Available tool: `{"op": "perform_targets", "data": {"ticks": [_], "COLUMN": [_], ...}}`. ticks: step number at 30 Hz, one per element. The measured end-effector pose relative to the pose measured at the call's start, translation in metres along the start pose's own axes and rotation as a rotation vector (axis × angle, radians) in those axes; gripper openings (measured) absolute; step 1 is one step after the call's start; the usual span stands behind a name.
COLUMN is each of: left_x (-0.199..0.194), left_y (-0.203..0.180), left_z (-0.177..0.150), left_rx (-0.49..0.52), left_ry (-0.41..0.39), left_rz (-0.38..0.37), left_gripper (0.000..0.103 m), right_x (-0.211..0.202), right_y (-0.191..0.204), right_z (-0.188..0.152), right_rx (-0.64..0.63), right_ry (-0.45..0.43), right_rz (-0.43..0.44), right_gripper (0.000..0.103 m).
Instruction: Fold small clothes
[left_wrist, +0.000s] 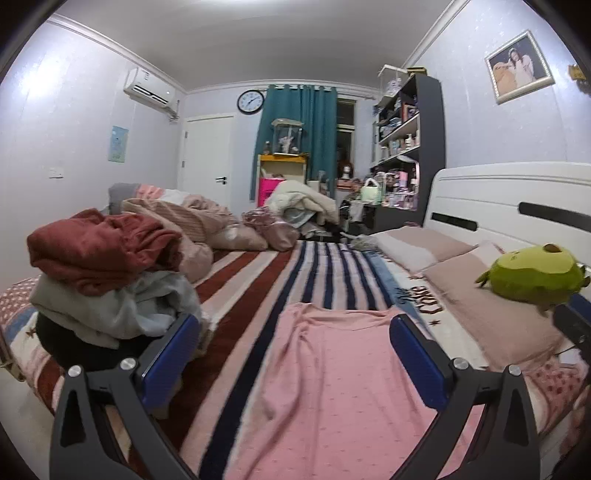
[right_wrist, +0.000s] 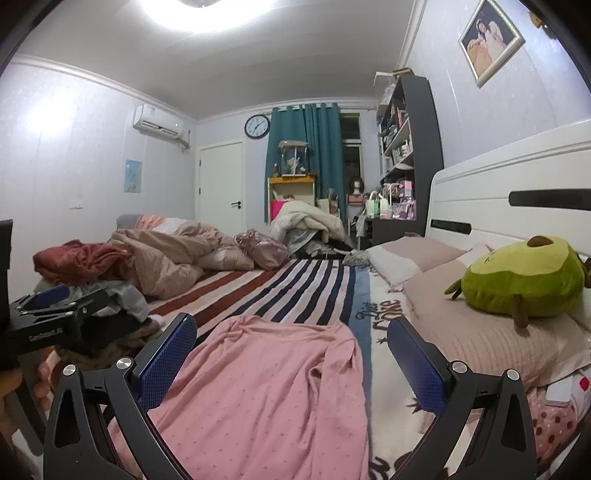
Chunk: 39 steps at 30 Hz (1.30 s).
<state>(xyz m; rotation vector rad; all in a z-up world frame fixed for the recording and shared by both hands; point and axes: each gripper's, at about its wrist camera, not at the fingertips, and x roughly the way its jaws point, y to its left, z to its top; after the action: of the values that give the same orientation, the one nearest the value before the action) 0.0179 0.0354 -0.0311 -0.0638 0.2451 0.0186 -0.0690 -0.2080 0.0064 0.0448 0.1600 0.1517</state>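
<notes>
Pink garment (left_wrist: 332, 387) lies lengthwise on the bed (left_wrist: 258, 280), straight ahead between both grippers' wide-open, empty fingers (right_wrist: 166, 354).

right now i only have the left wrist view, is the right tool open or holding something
observer: Open, nothing held. The right tool hangs over the pink garment, which lies spread out beneath it.
operator: where does the garment's right edge end
observer: On the blue band of the striped sheet, short of the black lettering.
operator: anything close to my left tool
observer: Seen from the right wrist, the left tool is just beside the grey clothes. I cannot tell whether it touches them.
</notes>
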Motion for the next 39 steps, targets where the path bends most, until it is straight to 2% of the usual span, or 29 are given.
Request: {"op": "perform_targets", "data": {"ticks": [4,9,12,16,17,20,22,25,27,29,32,34,39], "left_x": [0.012,0.041,0.065,0.092,0.099,0.117,0.127,0.138,0.142,0.140,0.136,0.128,0.106], "left_y": [0.013,0.050,0.066,0.075,0.074,0.068,0.065,0.063,0.059,0.054,0.054,0.052,0.021], "left_z": [-0.012,-0.040,-0.064,-0.098,-0.108,-0.132,-0.145,-0.159,-0.159,-0.157,-0.144,-0.125,-0.066], "left_rx": [0.035,-0.016,-0.031,-0.080,-0.091,-0.081,-0.074,-0.084,-0.086,-0.052,-0.057,-0.054,0.049], "left_ry": [0.023,0.129,0.223,0.363,0.397,0.470,0.506,0.544,0.544,0.549,0.513,0.463,0.308], "left_rz": [-0.002,-0.054,-0.062,-0.116,-0.135,-0.135,-0.131,-0.101,-0.126,-0.128,-0.115,-0.121,-0.129], "left_gripper": [0.102,0.102,0.099,0.074,0.072,0.055,0.036,0.016,0.005,0.004,0.004,0.003,0.003], "right_x": [0.010,0.024,0.034,0.048,0.051,0.061,0.066,0.071,0.072,0.074,0.076,0.075,0.070], "right_y": [0.001,0.010,0.012,0.010,0.010,0.010,0.010,0.008,0.004,0.002,-0.003,-0.007,-0.021], "right_z": [-0.008,-0.025,-0.035,-0.045,-0.047,-0.055,-0.060,-0.067,-0.071,-0.072,-0.074,-0.075,-0.075], "right_rx": [-0.026,-0.104,-0.106,-0.062,-0.054,-0.047,-0.042,-0.032,-0.023,-0.017,0.004,0.016,0.055], "right_ry": [0.031,0.088,0.132,0.192,0.202,0.232,0.247,0.278,0.292,0.297,0.297,0.295,0.286], "right_rz": [-0.001,-0.008,0.001,0.036,0.044,0.057,0.062,0.069,0.074,0.071,0.068,0.064,0.074], "right_gripper": [0.103,0.103,0.103,0.103,0.103,0.103,0.103,0.103,0.103,0.103,0.103,0.103,0.103]}}
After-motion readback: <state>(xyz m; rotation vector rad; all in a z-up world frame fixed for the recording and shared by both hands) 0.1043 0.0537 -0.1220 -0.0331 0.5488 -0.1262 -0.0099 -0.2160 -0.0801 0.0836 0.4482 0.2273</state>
